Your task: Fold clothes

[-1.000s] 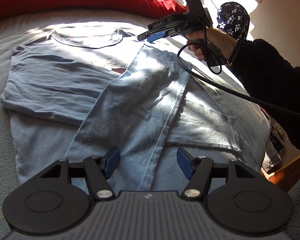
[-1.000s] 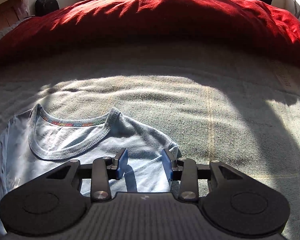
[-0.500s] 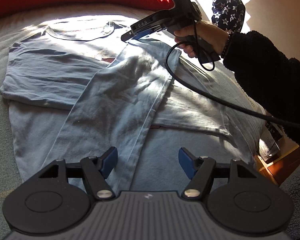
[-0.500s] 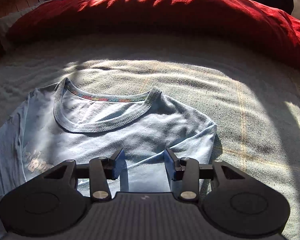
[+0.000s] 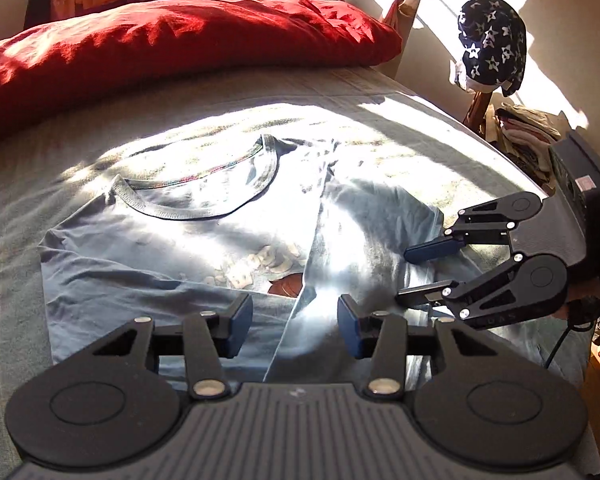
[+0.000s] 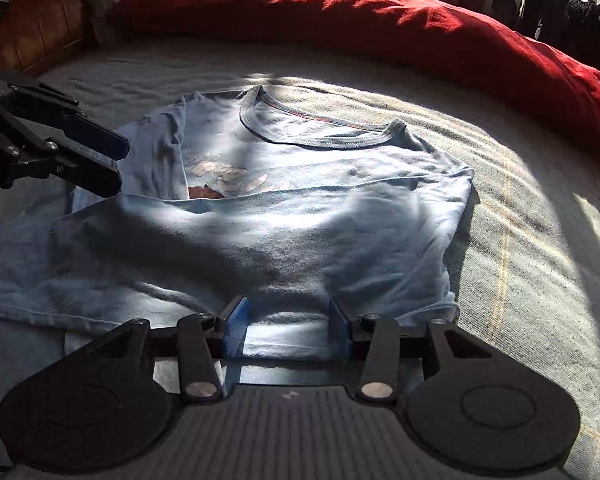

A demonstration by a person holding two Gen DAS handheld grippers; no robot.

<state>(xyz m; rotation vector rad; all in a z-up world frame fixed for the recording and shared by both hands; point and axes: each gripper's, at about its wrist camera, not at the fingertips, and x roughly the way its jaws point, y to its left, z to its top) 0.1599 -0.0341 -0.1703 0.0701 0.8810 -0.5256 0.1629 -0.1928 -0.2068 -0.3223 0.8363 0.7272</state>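
A light blue T-shirt [image 5: 188, 232] lies flat on the bed, collar toward the red pillow, with both side parts folded in over the chest print. It also shows in the right wrist view [image 6: 300, 208]. My left gripper [image 5: 294, 330] is open and empty, low over the shirt's middle. My right gripper [image 6: 286, 326] is open and empty, just over the shirt's folded right side. The right gripper also shows in the left wrist view [image 5: 416, 276], open at the shirt's right edge. The left gripper shows in the right wrist view [image 6: 108, 164], open at the far left.
A long red pillow [image 5: 160, 48] lies across the head of the bed [image 6: 520, 240]. A star-patterned dark cloth [image 5: 492, 52] hangs on a post beyond the bed's right edge, above a pile of clothes [image 5: 520, 136]. A wooden headboard [image 6: 40, 32] stands at the back left.
Both grippers moved up the shirt toward the collar end. The right gripper swung from the shoulder to the shirt's right side, low over the cloth. Both stayed open.
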